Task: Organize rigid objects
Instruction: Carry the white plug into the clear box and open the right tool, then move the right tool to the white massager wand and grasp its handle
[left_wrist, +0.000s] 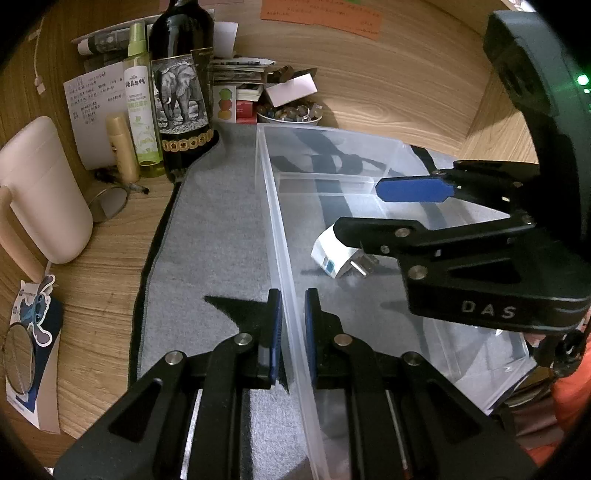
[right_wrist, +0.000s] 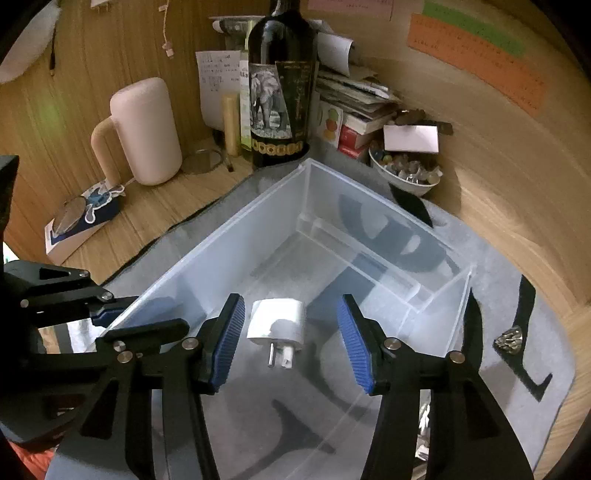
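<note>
One clear plastic bin (right_wrist: 258, 236) is set on the grey mat (left_wrist: 207, 229); its near wall is pinched by the left gripper (left_wrist: 293, 332); the right gripper (right_wrist: 290, 339) is spread wide, empty, above the white plug adapter (right_wrist: 279, 325) lying on the bin floor.

Black left tool (left_wrist: 293, 325) and right tool (right_wrist: 291, 339): ribbed blue pads, silver screws.

Light: I read it as dim and warm, coming from above; a green lamp (left_wrist: 583, 79) glows at 2 o'clock.
Shadows: dark, hard-edged shapes fall on the grey mat (left_wrist: 207, 236).
Glare: pale sheen on the clear bin (right_wrist: 229, 251) walls.
Edges: strong fisheye bend, black corners.
Focus: fingers (right_wrist: 229, 339) nearest me look soft.
</note>
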